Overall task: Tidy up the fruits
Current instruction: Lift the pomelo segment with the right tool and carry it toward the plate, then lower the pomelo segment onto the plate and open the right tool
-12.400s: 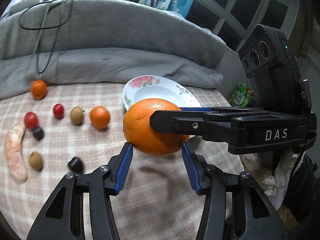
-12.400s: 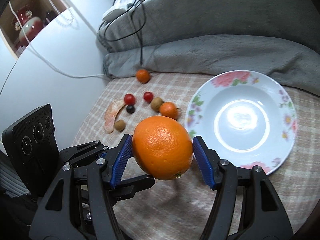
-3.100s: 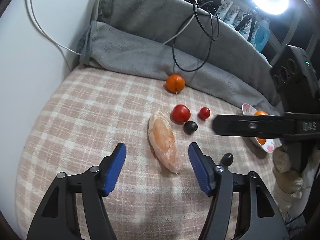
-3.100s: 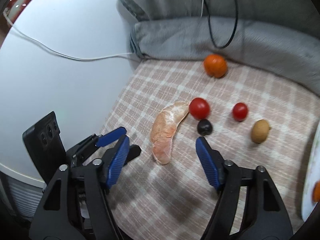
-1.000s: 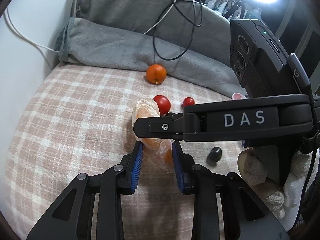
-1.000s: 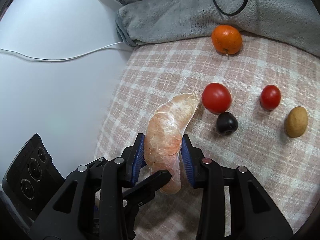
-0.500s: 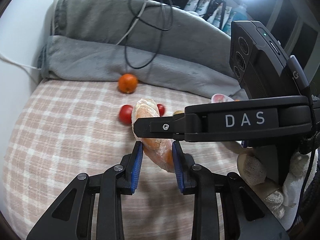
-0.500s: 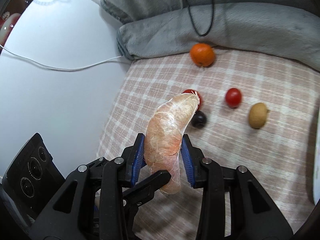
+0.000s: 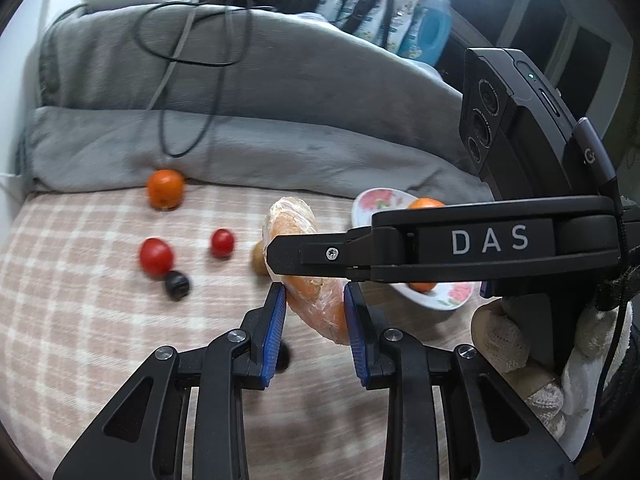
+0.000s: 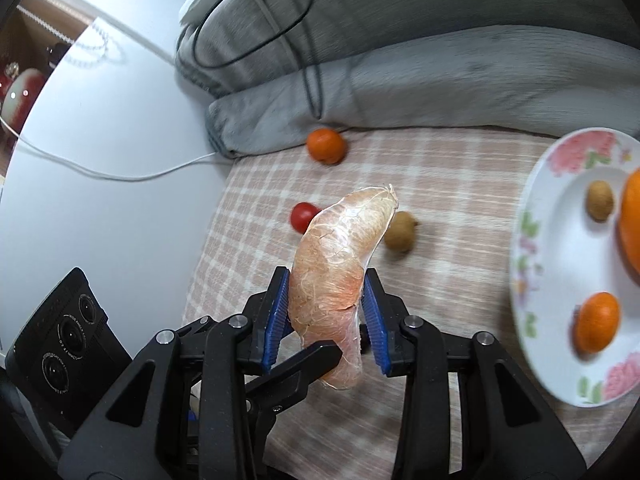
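Note:
A peeled pink pomelo segment (image 9: pixel 316 304) (image 10: pixel 340 248) hangs above the checked cloth, held from two sides. My left gripper (image 9: pixel 314 296) is shut on its lower end. My right gripper (image 10: pixel 326 280) is shut on its middle and crosses the left wrist view as a black bar (image 9: pixel 460 248). The flowered plate (image 9: pixel 372 200) (image 10: pixel 524 240) lies to the right and holds a big orange (image 10: pixel 632 224), a tangerine (image 10: pixel 598 322) and a brown fruit (image 10: pixel 600 200). On the cloth lie a tangerine (image 9: pixel 165 189), two red tomatoes (image 9: pixel 156 256) (image 9: pixel 222 242), a dark fruit (image 9: pixel 177 285) and a brown fruit (image 10: pixel 400 231).
A folded grey blanket (image 9: pixel 280 140) with a black cable (image 9: pixel 180 60) on it bounds the cloth at the back. A white wall (image 10: pixel 80 160) closes the left side. Another dark fruit (image 9: pixel 282 356) lies half hidden under my left finger. A gloved hand (image 9: pixel 500 344) holds the right gripper.
Both grippers have carried the pomelo segment up off the cloth and to the right. The loose fruits have slid left in view, and the plate has come into the right wrist view.

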Motion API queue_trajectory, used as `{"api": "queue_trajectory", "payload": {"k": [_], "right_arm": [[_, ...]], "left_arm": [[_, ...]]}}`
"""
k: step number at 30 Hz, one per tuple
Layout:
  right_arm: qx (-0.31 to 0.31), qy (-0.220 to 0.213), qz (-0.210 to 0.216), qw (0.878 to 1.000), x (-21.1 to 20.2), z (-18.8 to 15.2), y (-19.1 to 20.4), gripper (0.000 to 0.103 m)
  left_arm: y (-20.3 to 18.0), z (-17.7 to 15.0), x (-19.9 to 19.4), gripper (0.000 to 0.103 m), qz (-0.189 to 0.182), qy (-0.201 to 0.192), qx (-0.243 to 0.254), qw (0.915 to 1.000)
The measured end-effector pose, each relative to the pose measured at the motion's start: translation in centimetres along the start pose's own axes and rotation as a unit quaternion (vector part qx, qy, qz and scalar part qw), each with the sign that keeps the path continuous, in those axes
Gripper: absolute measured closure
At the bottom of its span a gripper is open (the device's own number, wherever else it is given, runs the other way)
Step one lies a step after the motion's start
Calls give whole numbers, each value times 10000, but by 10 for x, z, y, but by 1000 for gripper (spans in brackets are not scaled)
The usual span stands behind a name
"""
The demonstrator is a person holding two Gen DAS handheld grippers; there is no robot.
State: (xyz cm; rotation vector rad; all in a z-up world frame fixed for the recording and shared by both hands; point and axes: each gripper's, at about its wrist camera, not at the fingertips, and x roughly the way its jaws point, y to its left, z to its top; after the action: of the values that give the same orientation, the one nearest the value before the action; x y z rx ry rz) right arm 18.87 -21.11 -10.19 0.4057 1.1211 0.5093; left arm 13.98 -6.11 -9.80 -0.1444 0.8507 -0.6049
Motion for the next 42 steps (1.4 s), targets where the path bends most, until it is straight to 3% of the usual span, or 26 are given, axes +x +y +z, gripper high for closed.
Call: {"api": "queue_trajectory", "payload": {"k": [22,42], "right_arm": [[482,-254,-239,9982,-49,7,-78,65],[723,-412,-638,9945,-68,13,-120,64]], "left_arm": [[-62,19,63,75,-404,297,404,9979],[-81,23,79,75,-365,385,534,9972]]}}
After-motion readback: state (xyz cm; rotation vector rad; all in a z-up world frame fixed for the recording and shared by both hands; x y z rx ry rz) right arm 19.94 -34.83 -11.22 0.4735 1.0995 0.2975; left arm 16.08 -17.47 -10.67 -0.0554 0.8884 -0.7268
